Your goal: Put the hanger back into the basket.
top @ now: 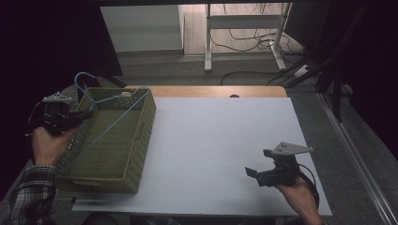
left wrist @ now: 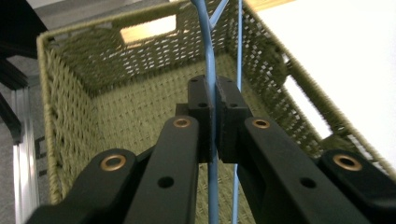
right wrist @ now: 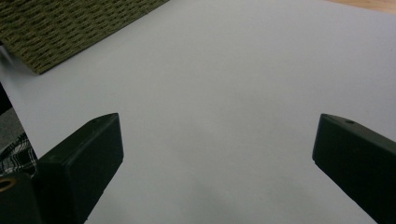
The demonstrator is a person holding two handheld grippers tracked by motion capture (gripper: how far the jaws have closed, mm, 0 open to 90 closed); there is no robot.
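My left hand-held gripper (left wrist: pixel 212 100) clamps the blue wire hanger (left wrist: pixel 208 60) over the green woven basket (left wrist: pixel 74 93); my right hand-held gripper (right wrist: pixel 217 149) hovers wide open, empty, above the desk (right wrist: pixel 233 70).

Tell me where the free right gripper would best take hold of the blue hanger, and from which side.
Probably the long straight bar of the blue hanger, which slants over the woven basket. Come from the basket's table side, from above, jaws straddling the thin wire. The left gripper already clamps the neck below the hook; the right gripper hangs open over the white tabletop.
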